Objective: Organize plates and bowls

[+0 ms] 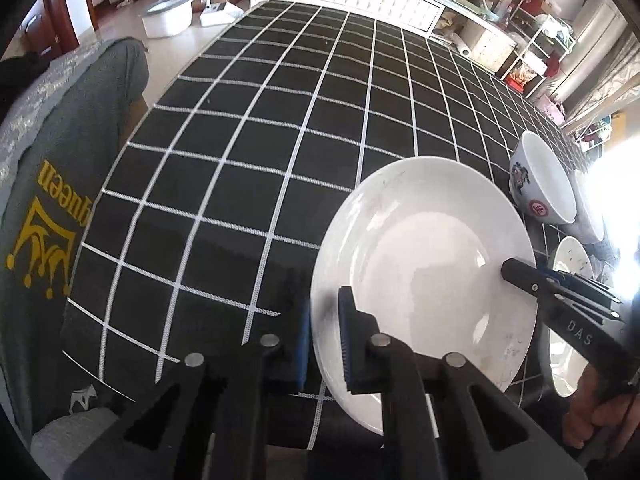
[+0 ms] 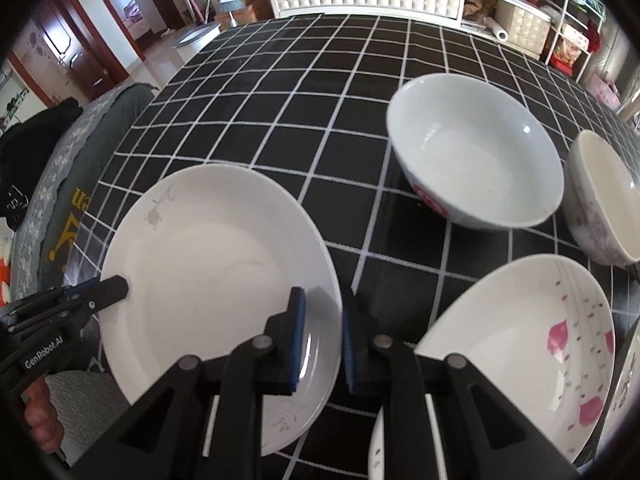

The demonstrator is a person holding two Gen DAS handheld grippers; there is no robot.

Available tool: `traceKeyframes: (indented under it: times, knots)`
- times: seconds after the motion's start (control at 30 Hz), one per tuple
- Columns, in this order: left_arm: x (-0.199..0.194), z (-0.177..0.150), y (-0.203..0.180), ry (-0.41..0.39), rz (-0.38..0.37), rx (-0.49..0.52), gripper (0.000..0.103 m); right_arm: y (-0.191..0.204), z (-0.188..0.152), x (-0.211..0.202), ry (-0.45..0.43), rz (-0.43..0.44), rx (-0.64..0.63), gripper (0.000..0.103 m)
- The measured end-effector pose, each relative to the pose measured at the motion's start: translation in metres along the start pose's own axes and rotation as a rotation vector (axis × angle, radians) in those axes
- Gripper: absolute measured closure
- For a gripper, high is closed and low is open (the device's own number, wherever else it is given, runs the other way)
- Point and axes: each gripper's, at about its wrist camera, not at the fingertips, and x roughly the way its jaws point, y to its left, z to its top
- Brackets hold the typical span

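Right now I have both grippers on one white plate (image 2: 208,276): my left gripper (image 1: 324,344) pinches its near rim, my right gripper (image 2: 324,340) pinches its opposite edge. Beyond the right gripper sit a white bowl (image 2: 476,160) and a pink-petalled plate (image 2: 532,344) on the checked surface (image 1: 240,152).

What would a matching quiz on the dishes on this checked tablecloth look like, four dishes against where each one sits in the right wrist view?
1. plain white ceramic plate
2. white plate with pink petals
3. white bowl with red emblem
4. cream bowl with grey flowers

A. nearest, just right of the right gripper
B. at the right edge of the view
C. rim pinched by both the left gripper and the right gripper
D. mid-table, behind both plates

Pairs: 1-C, 2-A, 3-D, 4-B.
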Motion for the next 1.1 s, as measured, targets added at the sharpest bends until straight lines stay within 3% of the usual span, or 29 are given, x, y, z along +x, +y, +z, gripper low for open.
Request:
traceKeyframes:
  times: [0.7, 1.1]
  knots:
    - [0.005, 0.002, 0.009, 0.028, -0.024, -0.045, 0.093, 0.001, 0.007, 0.01, 0.068, -0.017, 0.01, 0.082]
    - [-0.052, 0.003, -0.014, -0.078, 0.038, -0.005, 0.094, -0.011, 0.003, -0.05, -0.051, 0.01, -0.007, 0.082]
